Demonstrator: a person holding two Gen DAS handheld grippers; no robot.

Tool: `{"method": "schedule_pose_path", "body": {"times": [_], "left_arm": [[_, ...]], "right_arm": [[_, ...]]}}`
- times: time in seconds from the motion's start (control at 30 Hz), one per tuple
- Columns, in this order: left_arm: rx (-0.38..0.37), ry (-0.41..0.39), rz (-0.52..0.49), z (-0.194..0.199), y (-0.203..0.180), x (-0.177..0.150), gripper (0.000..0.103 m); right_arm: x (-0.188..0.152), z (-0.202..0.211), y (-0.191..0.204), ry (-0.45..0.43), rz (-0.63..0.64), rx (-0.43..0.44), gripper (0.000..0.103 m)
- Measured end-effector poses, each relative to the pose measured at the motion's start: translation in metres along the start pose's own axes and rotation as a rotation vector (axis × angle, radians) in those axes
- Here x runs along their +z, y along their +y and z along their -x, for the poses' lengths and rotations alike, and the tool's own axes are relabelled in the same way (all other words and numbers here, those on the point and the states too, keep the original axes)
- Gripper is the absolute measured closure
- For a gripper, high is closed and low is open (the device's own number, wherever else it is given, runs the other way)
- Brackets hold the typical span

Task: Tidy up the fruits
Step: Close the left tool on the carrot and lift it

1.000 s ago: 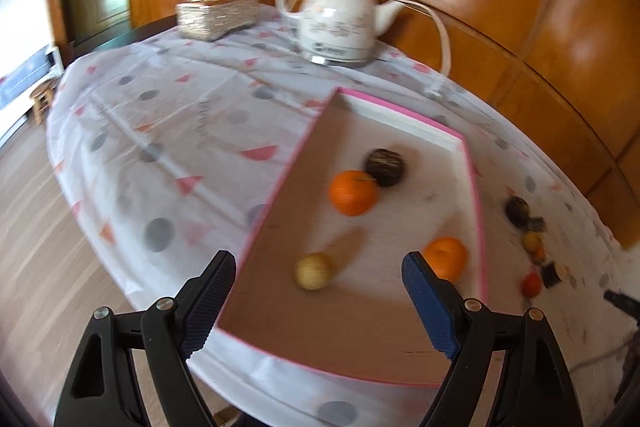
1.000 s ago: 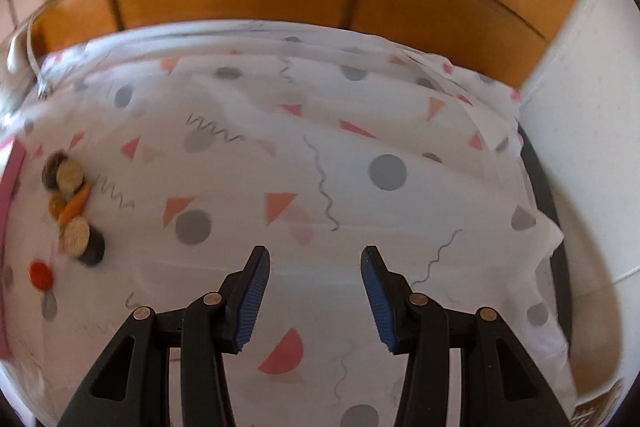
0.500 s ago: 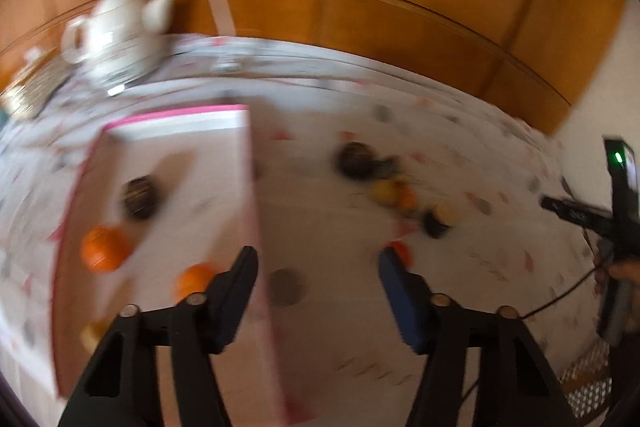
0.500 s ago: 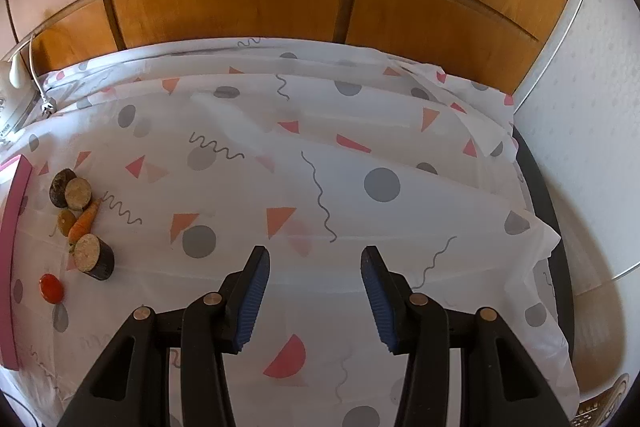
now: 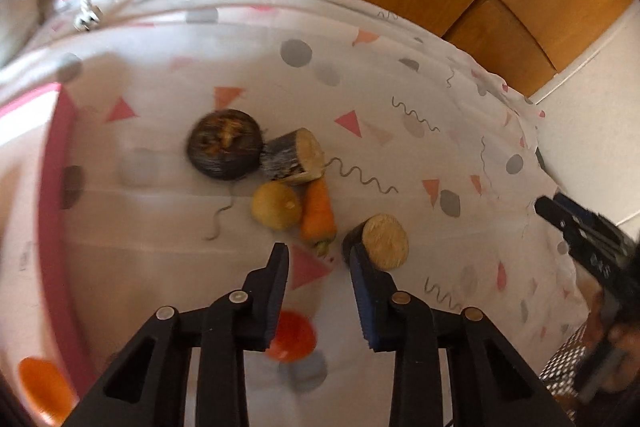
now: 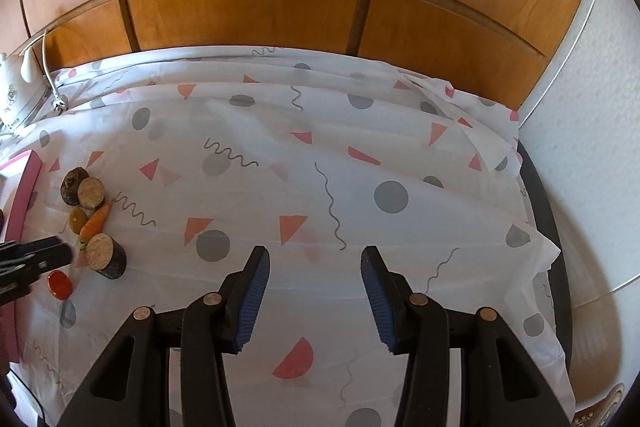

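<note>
Left gripper [image 5: 318, 257], its black fingers lined with blue pads, hung over the white tablecloth [image 5: 400, 95] printed with pink triangles and grey dots, its jaws just drawn in to a narrow gap with nothing between them. Just past its tips lay a cluster of produce: an orange carrot [image 5: 318, 213], a small yellowish round fruit [image 5: 276, 205] touching it, a dark round fruit [image 5: 226, 143], and two bark-covered log slices [image 5: 296, 157] [image 5: 380, 241], the nearer one beside the right fingertip. A small red tomato [image 5: 291, 341] sat under the gripper. At left ran the pink-rimmed tray [image 5: 56, 227], an orange fruit [image 5: 40, 379] inside. Right gripper [image 6: 315, 261] hovered over bare cloth well apart from the pile, moderately parted and empty.
</note>
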State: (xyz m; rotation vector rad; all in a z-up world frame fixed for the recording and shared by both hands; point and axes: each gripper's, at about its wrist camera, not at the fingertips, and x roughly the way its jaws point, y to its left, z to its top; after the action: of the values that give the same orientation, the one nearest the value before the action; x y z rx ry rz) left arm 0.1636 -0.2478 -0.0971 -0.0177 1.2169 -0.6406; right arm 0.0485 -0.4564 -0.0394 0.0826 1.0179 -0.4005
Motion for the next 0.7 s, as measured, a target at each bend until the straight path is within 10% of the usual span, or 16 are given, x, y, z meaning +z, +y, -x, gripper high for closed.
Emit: {"method": "schedule_pose_path", "body": {"times": [0.7], "left_arm": [[-0.003,0.023,-0.101,-0.008,-0.014,-0.024,0.081]], "right_arm": [[-0.001,-0.006,0.001,0.024,0.021,-0.018,0.055]]}}
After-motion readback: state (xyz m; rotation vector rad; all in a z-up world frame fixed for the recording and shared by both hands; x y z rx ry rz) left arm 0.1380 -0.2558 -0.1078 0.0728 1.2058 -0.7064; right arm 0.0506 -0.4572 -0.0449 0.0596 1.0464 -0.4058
